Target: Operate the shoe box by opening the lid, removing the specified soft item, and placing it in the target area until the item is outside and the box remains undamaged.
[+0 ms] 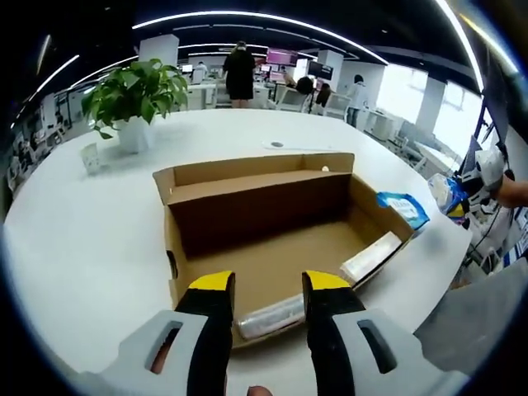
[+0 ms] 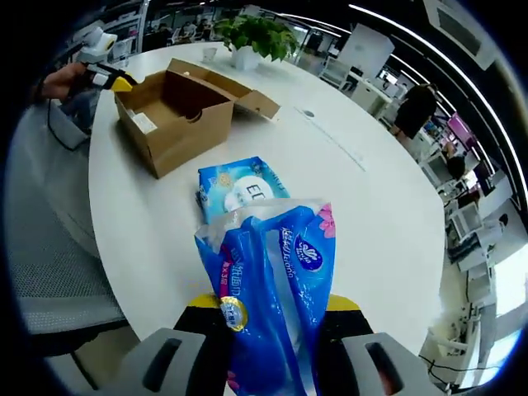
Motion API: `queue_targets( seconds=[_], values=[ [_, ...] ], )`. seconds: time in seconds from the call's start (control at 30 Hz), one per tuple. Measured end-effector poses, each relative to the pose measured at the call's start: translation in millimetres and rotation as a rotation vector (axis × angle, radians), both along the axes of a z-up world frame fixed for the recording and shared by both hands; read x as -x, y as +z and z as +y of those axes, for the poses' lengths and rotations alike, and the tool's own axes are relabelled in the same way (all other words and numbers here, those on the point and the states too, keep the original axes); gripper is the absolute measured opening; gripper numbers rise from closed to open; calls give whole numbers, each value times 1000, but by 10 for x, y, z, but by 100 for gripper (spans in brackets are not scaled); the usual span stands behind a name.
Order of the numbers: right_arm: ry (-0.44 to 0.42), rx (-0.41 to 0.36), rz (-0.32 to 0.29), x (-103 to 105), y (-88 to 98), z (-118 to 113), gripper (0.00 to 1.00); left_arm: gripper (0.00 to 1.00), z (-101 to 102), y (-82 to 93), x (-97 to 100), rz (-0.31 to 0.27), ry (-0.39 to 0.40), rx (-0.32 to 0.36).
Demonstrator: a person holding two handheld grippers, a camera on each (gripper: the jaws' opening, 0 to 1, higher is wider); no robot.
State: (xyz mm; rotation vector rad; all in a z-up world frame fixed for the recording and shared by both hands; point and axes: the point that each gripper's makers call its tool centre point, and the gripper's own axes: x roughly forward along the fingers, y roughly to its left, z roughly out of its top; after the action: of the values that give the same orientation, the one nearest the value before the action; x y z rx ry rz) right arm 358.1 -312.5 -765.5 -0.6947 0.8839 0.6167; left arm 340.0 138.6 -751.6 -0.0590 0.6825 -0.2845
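In left gripper view the left gripper (image 1: 266, 289) hovers at near edge of the open shoe box (image 1: 262, 231), jaws apart w/ nothing between them, yellow tips just over the near wall. The box sits on a white round table (image 1: 74, 247), its lid (image 1: 256, 169) folded up at far side. Inside, one white wrapped pack (image 1: 271, 316) lies along the near wall and another white pack (image 1: 370, 257) leans in the right corner. A light blue pack (image 1: 403, 206) lies on the table right of the box, outside it. A potted plant (image 1: 136, 99) stands far left. In right gripper view the right gripper (image 2: 268, 326) is closed on a blue soft tissue pack (image 2: 276, 305), held above the table, well apart from the box (image 2: 177, 115). A blue wet wipes pack (image 2: 239, 186) lies on the table just beyond it, and the left gripper (image 2: 111, 78) is at the box's far-left side
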Motion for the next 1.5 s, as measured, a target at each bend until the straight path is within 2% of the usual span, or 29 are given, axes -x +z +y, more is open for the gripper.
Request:
queue_targets(
  seconds=[0.33, 0.63, 0.87, 0.97, 1.07, 1.33, 1.5],
  values=[
    [63, 125, 50, -102, -133, -470, 37, 33, 151, 22, -9, -2, 65, -4],
    [113, 186, 85, -272, -267, -710, 38, 34, 132, 61, -61, -29, 62, -7],
    [127, 186, 106, -403, -410, -744, 39, 34, 105, 46, -59, -29, 49, -21],
    [162, 193, 130, -404, -489, -710, 39, 33, 101, 46, -67, -31, 48, -12],
    [209, 236, 153, -359, -543, -667, 40, 33, 94, 42, -68, -30, 40, -22],
    [256, 273, 154, -384, -512, -601, 43, 33, 118, 64, -89, -40, 37, -28],
    [326, 327, 168, -365, -528, -598, 43, 33, 133, 63, -102, -41, 36, -32]
  ],
)
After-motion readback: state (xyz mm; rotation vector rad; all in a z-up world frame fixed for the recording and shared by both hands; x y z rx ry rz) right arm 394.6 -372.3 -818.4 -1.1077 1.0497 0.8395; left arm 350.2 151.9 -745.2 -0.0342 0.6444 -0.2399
